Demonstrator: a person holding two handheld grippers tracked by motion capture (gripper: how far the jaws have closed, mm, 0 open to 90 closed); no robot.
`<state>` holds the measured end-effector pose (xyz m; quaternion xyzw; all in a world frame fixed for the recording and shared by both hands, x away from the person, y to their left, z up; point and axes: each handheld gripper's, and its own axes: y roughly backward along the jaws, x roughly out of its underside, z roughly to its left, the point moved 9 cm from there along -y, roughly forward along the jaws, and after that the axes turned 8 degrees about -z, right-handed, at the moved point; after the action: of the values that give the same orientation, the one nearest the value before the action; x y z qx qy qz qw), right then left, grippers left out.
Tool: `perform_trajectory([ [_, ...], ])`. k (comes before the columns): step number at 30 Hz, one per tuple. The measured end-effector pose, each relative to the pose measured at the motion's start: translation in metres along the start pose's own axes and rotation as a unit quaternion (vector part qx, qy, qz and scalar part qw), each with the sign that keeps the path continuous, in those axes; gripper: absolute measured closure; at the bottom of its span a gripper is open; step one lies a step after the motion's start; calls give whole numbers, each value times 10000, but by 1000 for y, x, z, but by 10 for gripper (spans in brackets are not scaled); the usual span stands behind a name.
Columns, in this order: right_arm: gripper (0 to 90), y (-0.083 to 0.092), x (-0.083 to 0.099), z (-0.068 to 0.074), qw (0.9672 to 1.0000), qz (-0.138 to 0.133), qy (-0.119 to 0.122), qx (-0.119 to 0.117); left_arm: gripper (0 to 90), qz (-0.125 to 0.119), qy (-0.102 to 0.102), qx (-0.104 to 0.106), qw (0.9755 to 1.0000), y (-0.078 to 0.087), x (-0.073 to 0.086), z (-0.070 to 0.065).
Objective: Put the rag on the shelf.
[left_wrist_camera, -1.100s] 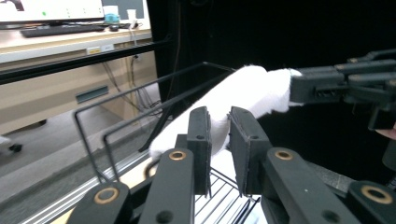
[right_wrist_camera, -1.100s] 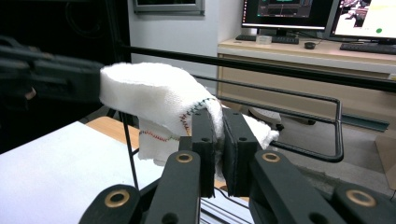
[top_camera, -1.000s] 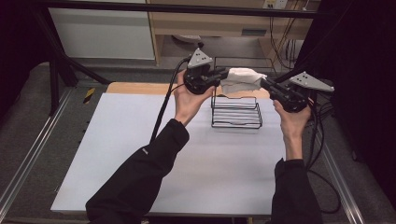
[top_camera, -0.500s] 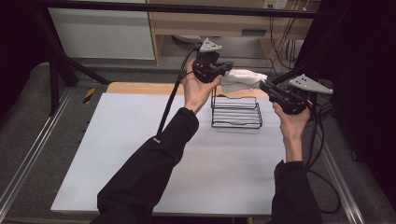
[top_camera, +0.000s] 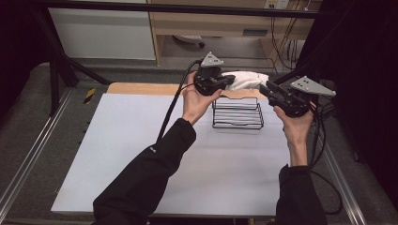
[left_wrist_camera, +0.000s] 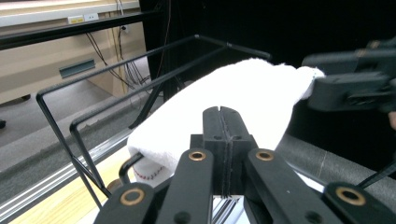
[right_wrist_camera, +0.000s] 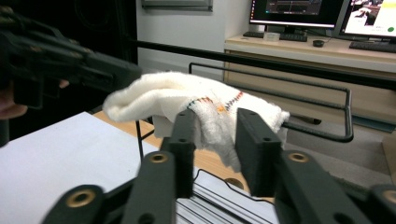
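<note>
A white cloth (top_camera: 245, 79) hangs in the air just above the far edge of a black wire basket (top_camera: 237, 113). The basket stands on the far part of the white table (top_camera: 141, 154). The left tongs (top_camera: 229, 79) are pinched tight on the left end of the cloth. In the left gripper view the jaws are pressed flat together with the cloth (left_wrist_camera: 224, 105) behind them. The right tongs (top_camera: 264, 89) are at the right end of the cloth. Their jaws have just been opening. In the right gripper view the right tongs (right_wrist_camera: 215, 135) stand a little apart, with the cloth (right_wrist_camera: 196, 105) between them.
</note>
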<state>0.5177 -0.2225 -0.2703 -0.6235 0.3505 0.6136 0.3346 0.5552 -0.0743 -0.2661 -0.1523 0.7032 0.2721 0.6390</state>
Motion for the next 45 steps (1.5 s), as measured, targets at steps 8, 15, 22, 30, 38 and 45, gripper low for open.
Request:
perform_trajectory([
  [8, 765, -7, -9, 12, 9999, 75, -69, -139, 899, 159, -40, -29, 9999, -3, 14, 2],
  [15, 900, -24, 19, 4, 9976, 479, -490, 59, 899, 220, -79, -91, 9997, -7, 25, 5],
  [22, 900, -33, 36, -4, 9967, 582, -498, 257, 899, 196, -93, -162, 9996, -13, 31, 8],
  [30, 833, -21, 29, 5, 9981, 427, -435, 134, 858, 193, -187, -93, 9996, 1, 30, 2],
  [38, 663, -6, 26, 25, 9982, 473, -350, -141, 692, 415, -229, -59, 9989, 31, 49, 0],
  [45, 483, 0, 38, 43, 9967, 642, -389, -319, 536, 574, -144, -138, 9982, 66, 72, 8],
])
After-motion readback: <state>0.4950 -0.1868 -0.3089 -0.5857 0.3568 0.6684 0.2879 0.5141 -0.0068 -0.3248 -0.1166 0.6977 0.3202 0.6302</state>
